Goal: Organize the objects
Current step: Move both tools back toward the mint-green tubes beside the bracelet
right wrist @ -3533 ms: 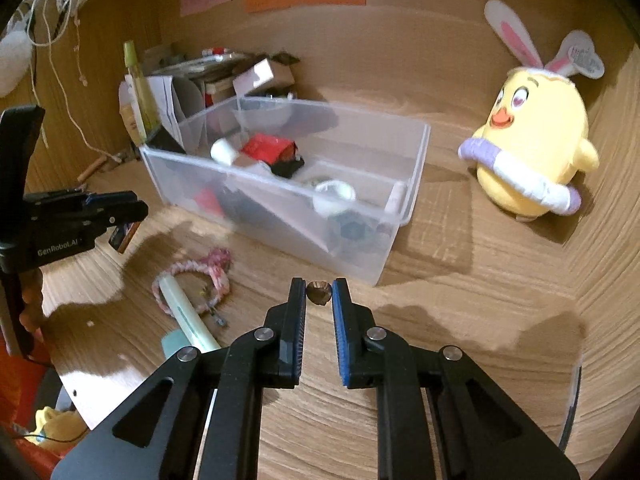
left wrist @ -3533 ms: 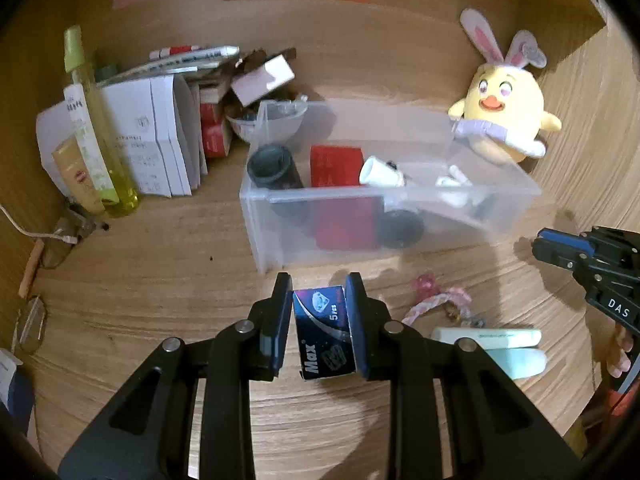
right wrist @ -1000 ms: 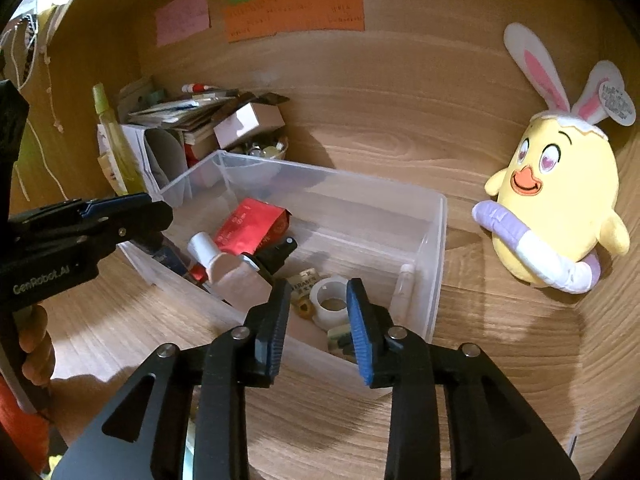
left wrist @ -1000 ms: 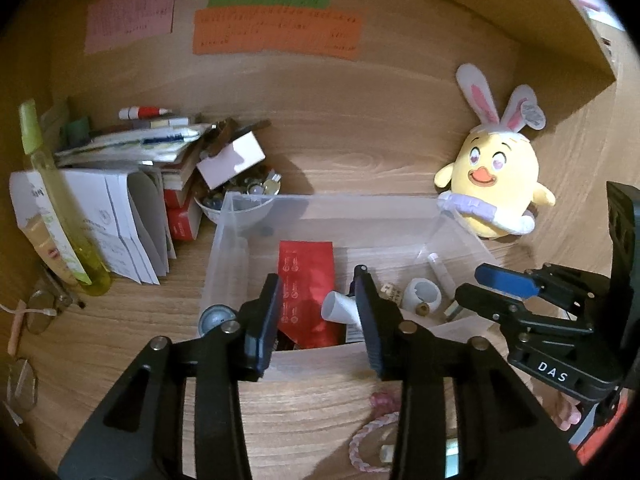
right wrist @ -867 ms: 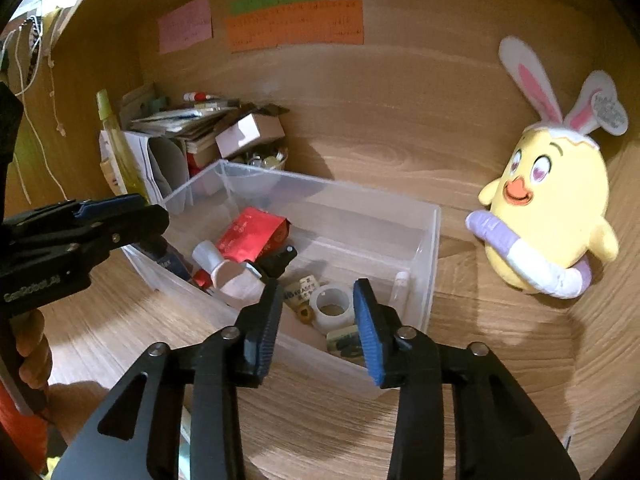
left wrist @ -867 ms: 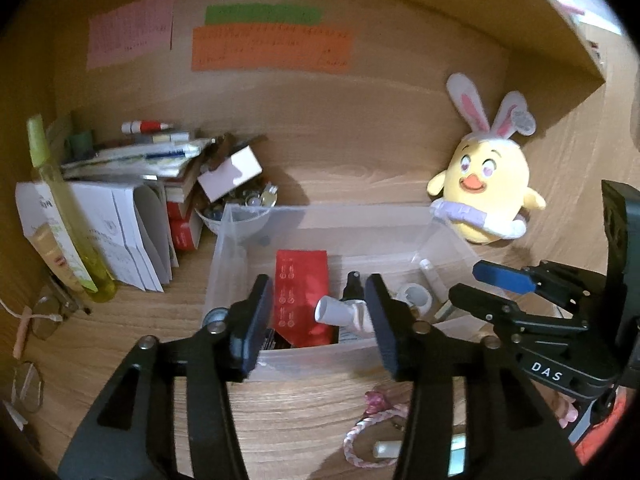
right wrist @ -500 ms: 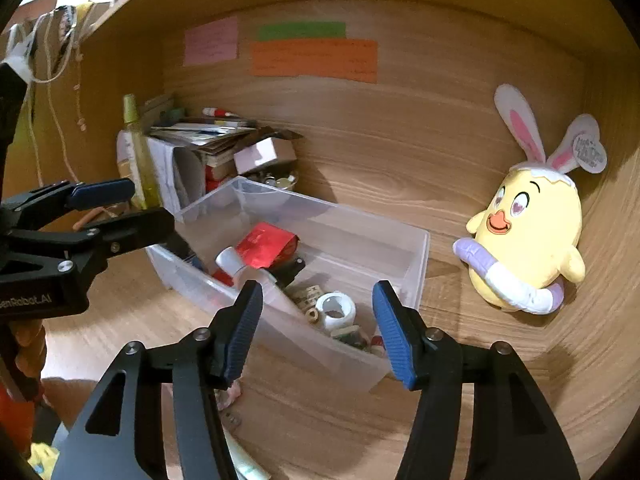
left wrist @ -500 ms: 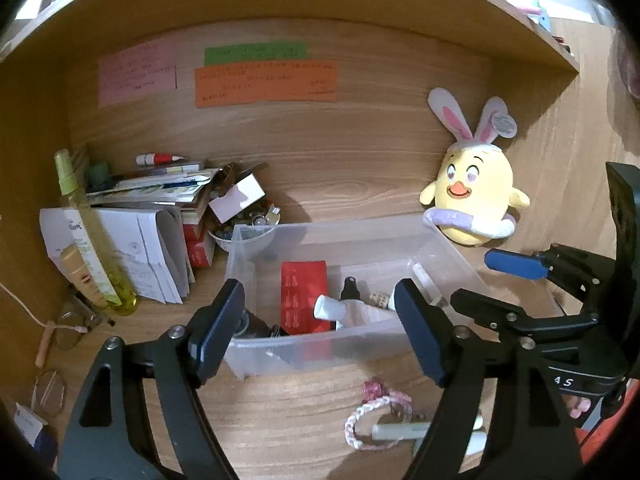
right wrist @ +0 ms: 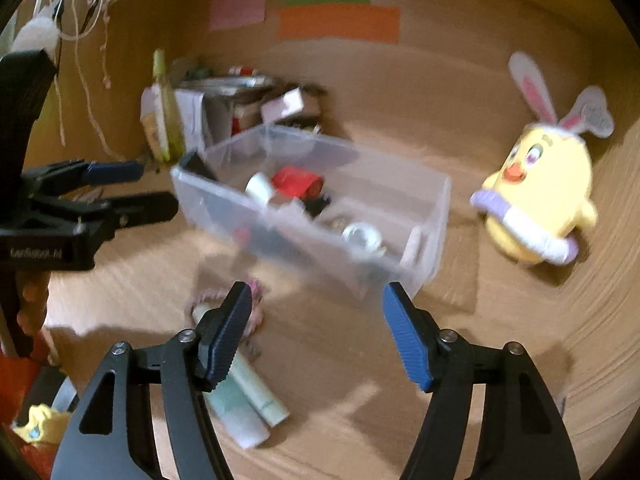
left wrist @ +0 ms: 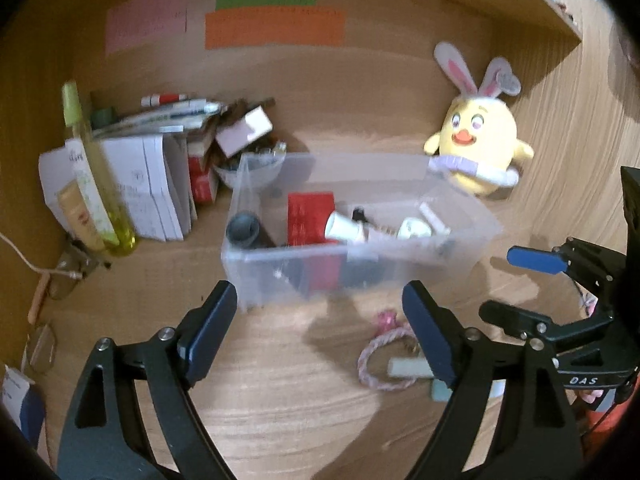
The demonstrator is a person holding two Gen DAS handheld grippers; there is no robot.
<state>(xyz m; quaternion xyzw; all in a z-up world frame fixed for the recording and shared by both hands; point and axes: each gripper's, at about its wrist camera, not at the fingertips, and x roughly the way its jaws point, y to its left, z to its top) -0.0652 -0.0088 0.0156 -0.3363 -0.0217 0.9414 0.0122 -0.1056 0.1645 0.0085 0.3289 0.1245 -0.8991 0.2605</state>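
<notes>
The desk (left wrist: 280, 420) carries a clear bin (left wrist: 352, 276) that already holds a red packet (left wrist: 310, 216), a white bottle (left wrist: 340, 227), a tape roll (left wrist: 414, 227) and a dark cap (left wrist: 242, 230).

Loose items remain in front of the bin: two pale tubes (right wrist: 244, 400) lying side by side, long axes running toward the bin, and a pink cord loop (left wrist: 380, 356) touching them.

The right gripper (right wrist: 316, 332) appears nearer; the tubes lie at its left finger. The left gripper (left wrist: 320, 336) has them at its right finger. Both sets of jaws are opening, with nothing between them.
</notes>
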